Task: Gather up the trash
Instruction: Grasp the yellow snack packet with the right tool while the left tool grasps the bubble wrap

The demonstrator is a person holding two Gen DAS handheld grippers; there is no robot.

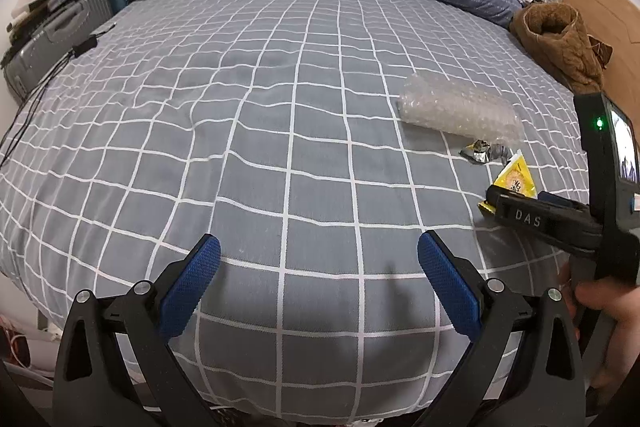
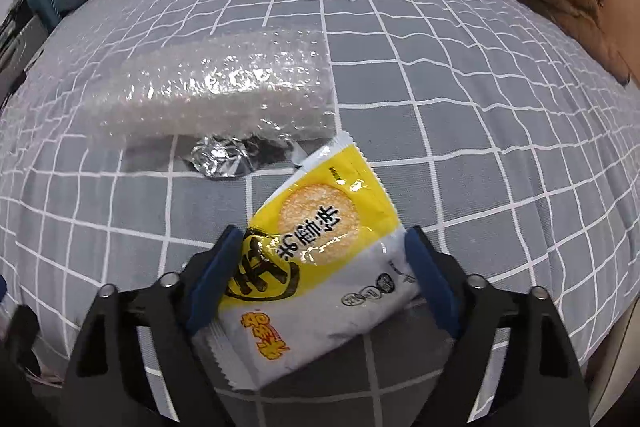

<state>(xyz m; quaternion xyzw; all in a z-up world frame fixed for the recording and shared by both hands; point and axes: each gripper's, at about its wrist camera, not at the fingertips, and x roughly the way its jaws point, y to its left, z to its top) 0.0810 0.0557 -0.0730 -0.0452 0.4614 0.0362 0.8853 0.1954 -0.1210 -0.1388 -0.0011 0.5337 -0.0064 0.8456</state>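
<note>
— Where the snack wrapper (image 2: 316,267) lies on the bed (image 2: 480,107), how do the right gripper (image 2: 324,251) fingers sit?
— Either side, parted, grip uncertain. Left gripper (image 1: 319,255): wide open, empty.

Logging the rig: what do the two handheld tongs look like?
Both tongs, left and right, have black angular frames, silver pivot screws and blue textured pads. From the left view, the right unit shows white "DAS" lettering, a green light and a small screen.

Glossy plastic snack wrapper (image 2: 320,255), crinkled foil (image 2: 220,159), matt cloth bedsheet (image 2: 460,131)
</note>
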